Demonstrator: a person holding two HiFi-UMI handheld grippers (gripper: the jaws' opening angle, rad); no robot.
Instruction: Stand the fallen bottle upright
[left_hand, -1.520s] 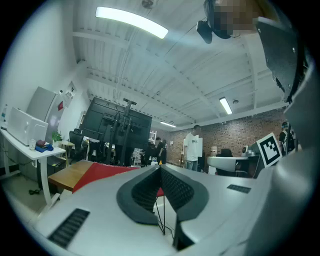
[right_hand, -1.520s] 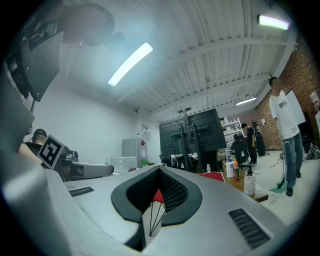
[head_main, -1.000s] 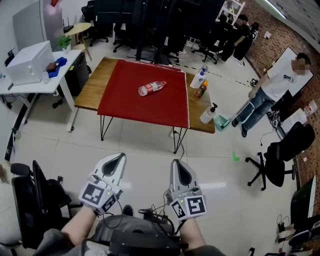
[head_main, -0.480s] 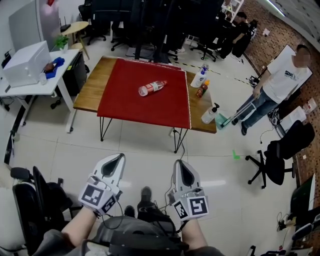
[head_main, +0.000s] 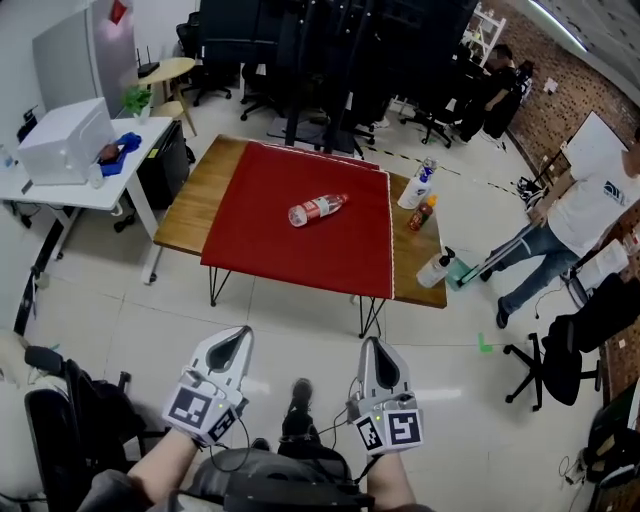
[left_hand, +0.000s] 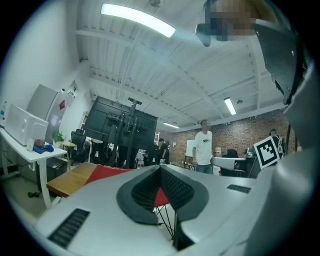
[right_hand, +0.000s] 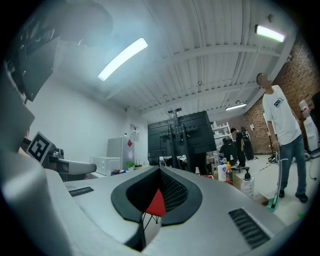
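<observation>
Lying on its side on the red cloth of the table, the bottle sits well ahead of both grippers, across a stretch of floor. Its long axis runs nearly crosswise to the line of approach, with the right end angled slightly away. The left gripper and right gripper are both held low and level, jaws pressed together with nothing between them. The bottle falls between their two lines of aim, marginally closer to the right one. Neither hand appears clearly favoured, and either would need its jaws spread before gripping.
</observation>
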